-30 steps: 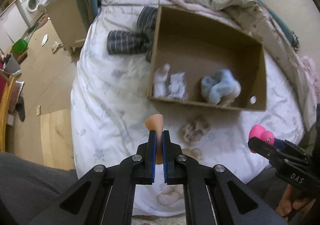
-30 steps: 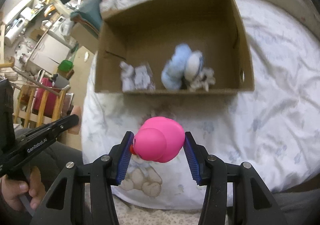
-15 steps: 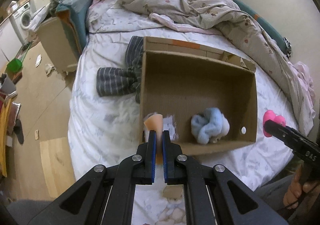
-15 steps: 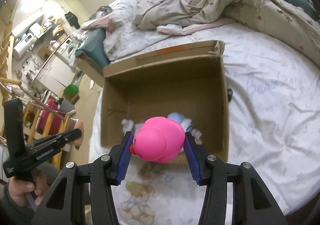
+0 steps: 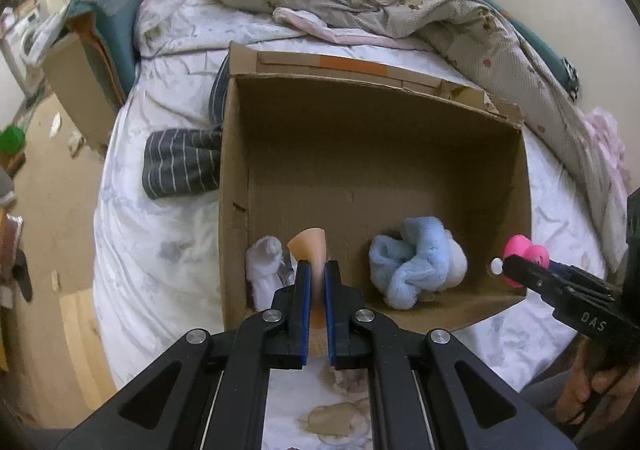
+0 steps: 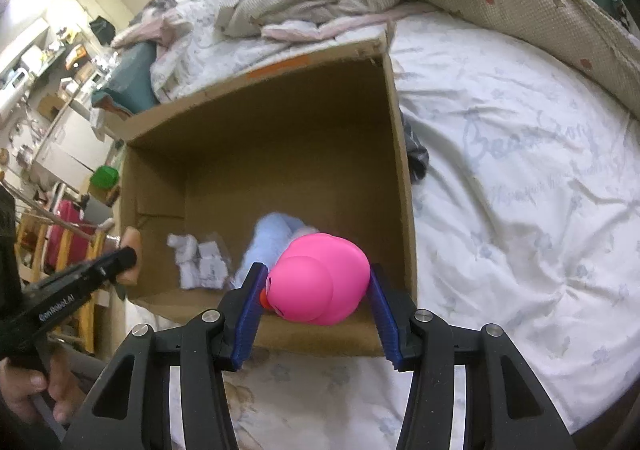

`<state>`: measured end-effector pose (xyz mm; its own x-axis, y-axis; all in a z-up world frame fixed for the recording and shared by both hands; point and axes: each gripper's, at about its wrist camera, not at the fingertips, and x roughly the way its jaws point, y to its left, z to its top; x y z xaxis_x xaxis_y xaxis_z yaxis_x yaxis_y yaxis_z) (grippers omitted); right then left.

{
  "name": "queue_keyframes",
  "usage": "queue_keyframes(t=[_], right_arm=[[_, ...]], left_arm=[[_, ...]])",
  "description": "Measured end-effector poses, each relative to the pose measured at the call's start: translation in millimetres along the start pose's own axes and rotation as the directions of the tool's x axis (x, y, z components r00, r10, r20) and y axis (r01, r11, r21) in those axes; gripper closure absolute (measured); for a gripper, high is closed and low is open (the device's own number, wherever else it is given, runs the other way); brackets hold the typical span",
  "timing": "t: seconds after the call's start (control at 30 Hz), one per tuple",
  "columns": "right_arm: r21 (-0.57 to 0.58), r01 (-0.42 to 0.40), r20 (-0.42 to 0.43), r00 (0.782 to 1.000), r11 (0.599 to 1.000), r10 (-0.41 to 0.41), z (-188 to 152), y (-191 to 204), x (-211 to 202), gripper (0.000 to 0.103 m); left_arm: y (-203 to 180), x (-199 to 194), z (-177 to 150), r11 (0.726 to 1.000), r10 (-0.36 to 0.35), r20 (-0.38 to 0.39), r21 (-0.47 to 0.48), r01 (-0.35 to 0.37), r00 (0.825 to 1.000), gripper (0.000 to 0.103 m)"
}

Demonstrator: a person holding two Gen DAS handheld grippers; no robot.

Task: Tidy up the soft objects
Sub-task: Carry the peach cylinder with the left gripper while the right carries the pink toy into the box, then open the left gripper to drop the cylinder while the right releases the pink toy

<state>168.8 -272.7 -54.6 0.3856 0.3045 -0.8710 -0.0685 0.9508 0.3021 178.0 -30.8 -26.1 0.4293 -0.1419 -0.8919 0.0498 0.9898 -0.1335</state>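
Soft toys go into the cardboard box (image 5: 234,186): my right gripper (image 6: 316,290) squeezes the pink rubber duck (image 6: 320,282) above the near right corner, my left gripper (image 5: 315,282) pinches a peach piece (image 5: 310,246) over the near left, so I'd clear the near wall, lower each, then part the fingers

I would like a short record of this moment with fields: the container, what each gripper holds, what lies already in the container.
container: open cardboard box on the bed
left gripper: shut on a thin peach-coloured soft piece
right gripper: shut on a pink rubber duck, held at the box's near edge
in box: light blue plush bundle, white socks
beside box: dark striped cloth
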Motion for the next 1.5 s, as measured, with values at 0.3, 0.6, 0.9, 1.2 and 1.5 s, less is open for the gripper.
queue_keyframes(t=[0.3,0.6,0.9,1.2,1.5], right_arm=[[-0.017,0.028,-0.040,0.999,0.999,-0.028,-4.3,1.4,10.1,0.050],[-0.039,0.049,-0.081,0.995,0.998,-0.052,-3.7,4.1,25.7,0.050],[-0.018,0.039,-0.091,0.995,0.999,-0.041,-3.7,-2.3,30.4,0.050],[0.004,0.019,-0.079,0.997,1.000,-0.018,-2.1,-4.7,28.5,0.050],[0.013,-0.037,-0.016,0.999,0.999,0.037,2.7,-1.7,15.1,0.034]], left_arm=[[18.9,16.5,2.9,0.996,-0.003,-0.037,-0.085,0.000,0.999,0.097],[9.4,18.9,-1.0,0.998,-0.022,-0.057,-0.057,0.019,0.998,0.097],[13.0,16.4,-1.2,0.999,0.013,-0.039,-0.045,-0.015,0.999,0.093],[6.3,15.3,-2.4,1.000,0.007,-0.032,-0.017,-0.007,0.999,0.073],[3.5,7.6,-1.0,1.000,0.005,0.003,-0.010,-0.005,1.000,0.029]])
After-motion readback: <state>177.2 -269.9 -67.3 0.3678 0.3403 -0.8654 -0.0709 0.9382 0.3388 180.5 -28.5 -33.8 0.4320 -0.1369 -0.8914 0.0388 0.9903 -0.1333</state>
